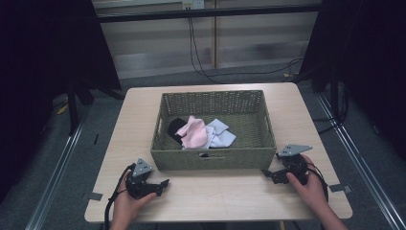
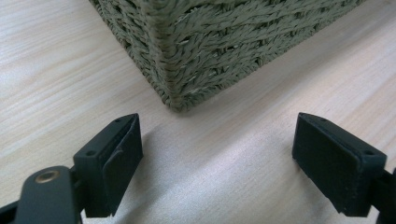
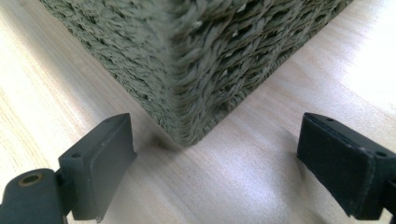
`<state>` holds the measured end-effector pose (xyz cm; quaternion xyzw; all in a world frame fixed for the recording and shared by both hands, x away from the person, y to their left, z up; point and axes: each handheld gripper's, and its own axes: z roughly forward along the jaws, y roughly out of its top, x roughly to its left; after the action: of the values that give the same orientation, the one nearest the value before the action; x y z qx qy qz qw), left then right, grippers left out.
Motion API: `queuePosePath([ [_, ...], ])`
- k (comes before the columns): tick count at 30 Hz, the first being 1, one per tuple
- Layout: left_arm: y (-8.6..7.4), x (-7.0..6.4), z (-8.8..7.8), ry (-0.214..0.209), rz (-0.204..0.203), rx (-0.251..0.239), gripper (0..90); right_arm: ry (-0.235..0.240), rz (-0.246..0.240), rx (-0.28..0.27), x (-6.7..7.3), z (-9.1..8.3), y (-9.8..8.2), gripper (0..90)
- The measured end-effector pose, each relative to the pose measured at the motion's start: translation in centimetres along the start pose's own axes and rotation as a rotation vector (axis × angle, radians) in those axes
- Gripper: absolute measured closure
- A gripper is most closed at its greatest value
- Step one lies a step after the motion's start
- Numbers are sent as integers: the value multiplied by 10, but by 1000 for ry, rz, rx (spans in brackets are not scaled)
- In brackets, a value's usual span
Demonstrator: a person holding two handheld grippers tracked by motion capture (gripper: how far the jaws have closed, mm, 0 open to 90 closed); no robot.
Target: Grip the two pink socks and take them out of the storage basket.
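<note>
High view | basket (image 1: 213, 158) mid-surface, clothes (image 1: 201, 132) inside | left tongs (image 1: 163, 185) and right tongs (image 1: 266, 173) wide, empty, at its near corners | advice: lift over rim, pinch one garment.

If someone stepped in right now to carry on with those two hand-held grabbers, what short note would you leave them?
Left gripper: open, holding nothing, resting on the table by the woven basket's near left corner.
Right gripper: open, holding nothing, at the basket's near right corner.
Things: pink cloth, light blue cloth and black cloth lie bunched together inside the basket.
Done: nothing gripped so far.
Left: probably to reach in for the cloths or shift the basket; neither has begun.
</note>
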<state>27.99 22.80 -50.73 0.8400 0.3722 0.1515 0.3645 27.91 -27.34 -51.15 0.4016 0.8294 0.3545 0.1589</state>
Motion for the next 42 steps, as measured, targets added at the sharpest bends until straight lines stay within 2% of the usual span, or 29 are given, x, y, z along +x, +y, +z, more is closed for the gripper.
queuePosePath([
  [4,4,-2,-1,3,-5,26,213,0,1,0,0,0,0,102],
  [5,5,-2,-2,1,4,33,231,0,1,-1,0,0,0,102],
  [10,16,-4,-11,-18,12,26,258,0,1,-1,0,0,0,102],
  [13,30,-7,-23,-43,10,24,258,0,-1,0,0,0,0,102],
  [17,42,-9,-29,-60,25,29,259,0,0,0,0,0,0,102],
  [19,55,-9,-35,-82,19,46,262,0,-1,-1,0,0,0,102],
  [24,70,-9,-41,-93,39,69,271,0,0,0,0,0,0,102],
  [30,71,-7,-48,-109,20,89,270,0,0,-1,0,0,0,102],
  [34,72,-4,-55,-113,11,86,270,1,-2,0,0,0,0,102],
  [37,78,-1,-64,-116,3,72,270,0,-2,0,0,0,0,102],
  [38,85,0,-72,-112,-4,61,270,1,-1,0,0,0,0,102],
  [41,93,1,-76,-119,-6,53,270,0,-1,-1,0,0,0,102],
  [42,101,1,-79,-117,-6,52,270,0,-1,0,0,0,0,102],
])
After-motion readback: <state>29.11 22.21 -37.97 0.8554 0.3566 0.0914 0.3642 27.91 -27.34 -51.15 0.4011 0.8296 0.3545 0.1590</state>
